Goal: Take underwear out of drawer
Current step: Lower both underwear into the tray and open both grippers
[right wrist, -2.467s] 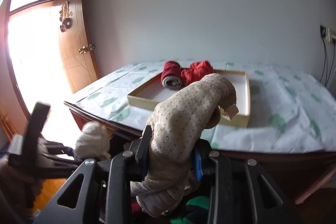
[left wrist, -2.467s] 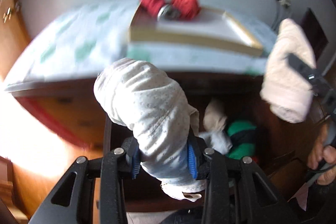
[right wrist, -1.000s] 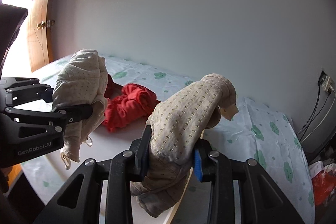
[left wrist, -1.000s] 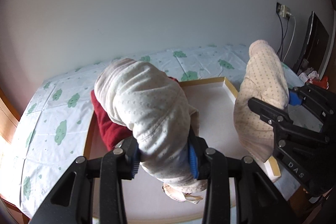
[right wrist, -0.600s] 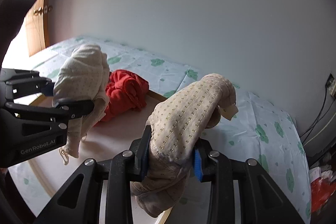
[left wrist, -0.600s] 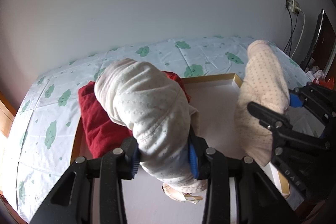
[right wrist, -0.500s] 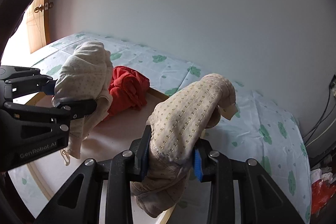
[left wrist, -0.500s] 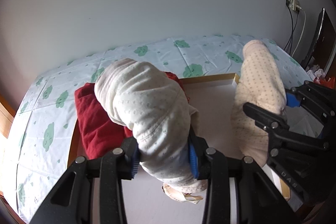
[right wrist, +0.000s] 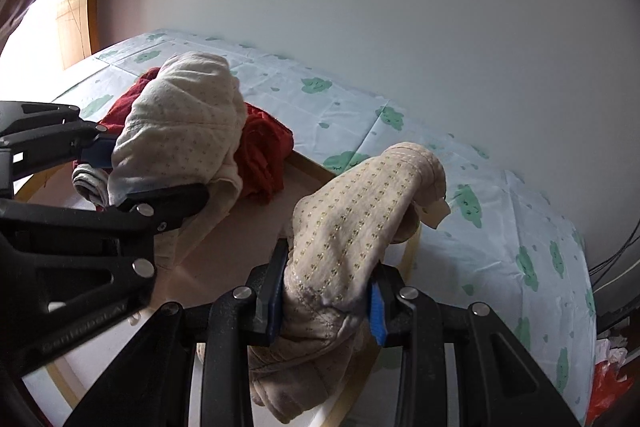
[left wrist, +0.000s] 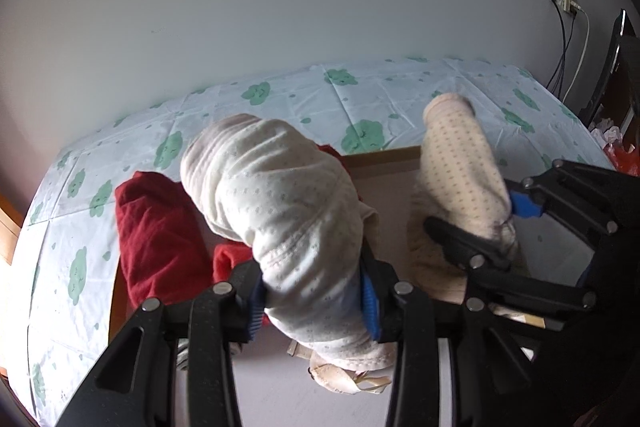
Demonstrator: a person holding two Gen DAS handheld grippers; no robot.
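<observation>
My left gripper (left wrist: 314, 297) is shut on a rolled white dotted underwear (left wrist: 288, 211), held low over the shallow wooden tray (left wrist: 384, 157). It also shows in the right wrist view (right wrist: 180, 131). My right gripper (right wrist: 326, 293) is shut on a rolled beige dotted underwear (right wrist: 360, 211), also over the tray; it shows in the left wrist view (left wrist: 460, 171). Two red rolled underwear (left wrist: 156, 227) lie in the tray's back left part, just behind the white roll. The drawer is out of view.
The tray (right wrist: 412, 251) sits on a table covered by a white cloth with green cloud prints (left wrist: 360, 99), against a plain wall. A wooden door (right wrist: 76, 11) stands at far left. Cables and a socket (left wrist: 564, 3) are at the right.
Both grippers rose from the open drawer with their rolls, moved over the table and came down into the tray, close to the red rolls.
</observation>
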